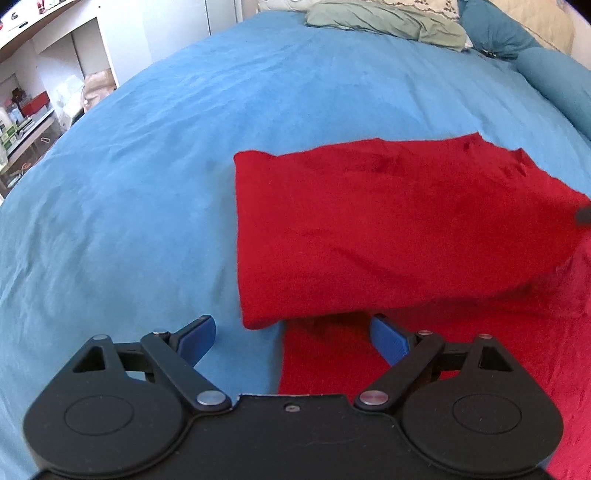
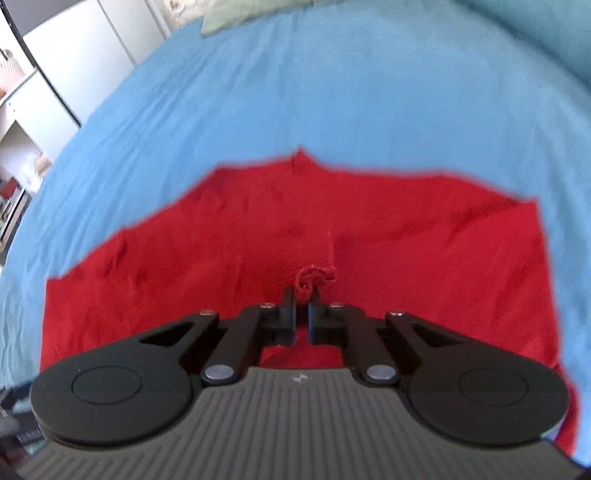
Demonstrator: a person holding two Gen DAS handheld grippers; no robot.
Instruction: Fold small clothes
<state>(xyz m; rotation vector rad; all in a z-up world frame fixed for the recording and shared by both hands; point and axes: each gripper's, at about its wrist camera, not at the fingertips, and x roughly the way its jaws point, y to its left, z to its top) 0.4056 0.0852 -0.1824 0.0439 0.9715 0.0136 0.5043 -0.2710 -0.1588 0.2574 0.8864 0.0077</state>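
A red cloth [image 1: 388,229] lies on a big bed with a blue sheet [image 1: 147,184]. Part of the red cloth is folded over on top of itself.

The left hand-held gripper [image 1: 293,334] is wide open. Its 2 blue fingers [image 1: 197,338] stand far apart and hold nothing. One finger is over the blue sheet and the other is over the red cloth, right by the folded edge.

The right hand-held gripper [image 2: 302,314] has its 2 black fingers [image 2: 287,317] squeezed together. A little bunch of the red cloth [image 2: 314,277] is pinched between the tips. The rest of the cloth spreads out flat under and around this gripper.

Far away at the top of the bed there is a green pillow [image 1: 388,22] and a dark blue pillow [image 1: 495,33]. White shelves [image 1: 55,85] stand beside the bed
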